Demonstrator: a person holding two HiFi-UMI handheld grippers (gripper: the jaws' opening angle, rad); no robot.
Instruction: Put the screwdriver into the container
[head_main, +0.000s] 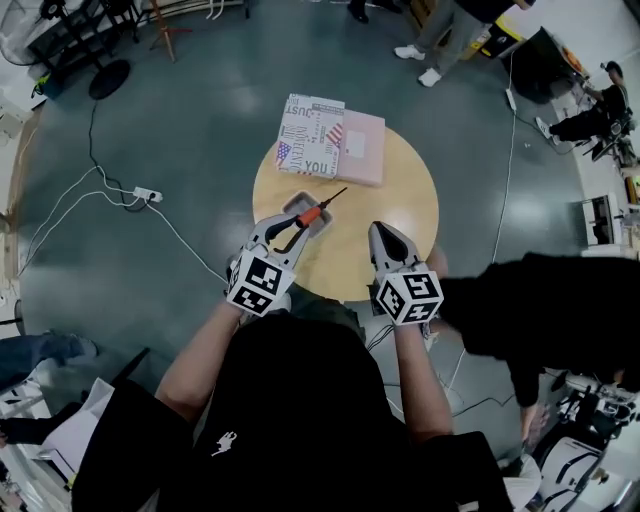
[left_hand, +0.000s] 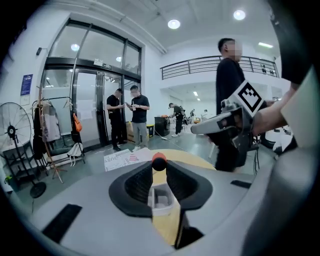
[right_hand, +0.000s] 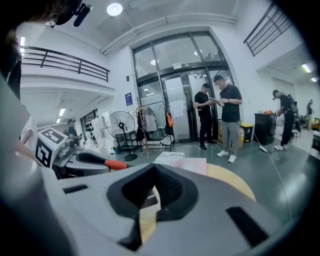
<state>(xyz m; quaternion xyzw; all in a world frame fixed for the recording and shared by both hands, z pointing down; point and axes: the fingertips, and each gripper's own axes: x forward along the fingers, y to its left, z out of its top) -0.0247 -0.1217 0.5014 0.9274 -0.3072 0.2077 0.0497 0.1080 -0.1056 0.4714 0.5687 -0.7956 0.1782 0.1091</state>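
Observation:
A screwdriver (head_main: 311, 214) with an orange handle and a thin black shaft hangs over the near left of the round wooden table (head_main: 400, 190), its shaft aimed at the far right. My left gripper (head_main: 293, 224) is shut on its handle. In the left gripper view the orange handle end (left_hand: 159, 161) sits between the pads, over a small white container (left_hand: 161, 198). In the head view that container (head_main: 297, 201) lies just beyond the left jaws. My right gripper (head_main: 381, 234) hovers to the right, shut and empty. The right gripper view shows the orange handle (right_hand: 115, 164) at the left.
A patterned box (head_main: 310, 135) and a pink box (head_main: 360, 147) lie on the table's far side. A white power strip (head_main: 146, 194) with cables lies on the floor at the left. Several people stand by the glass doors (right_hand: 220, 117). A fan (left_hand: 12, 132) stands at the left.

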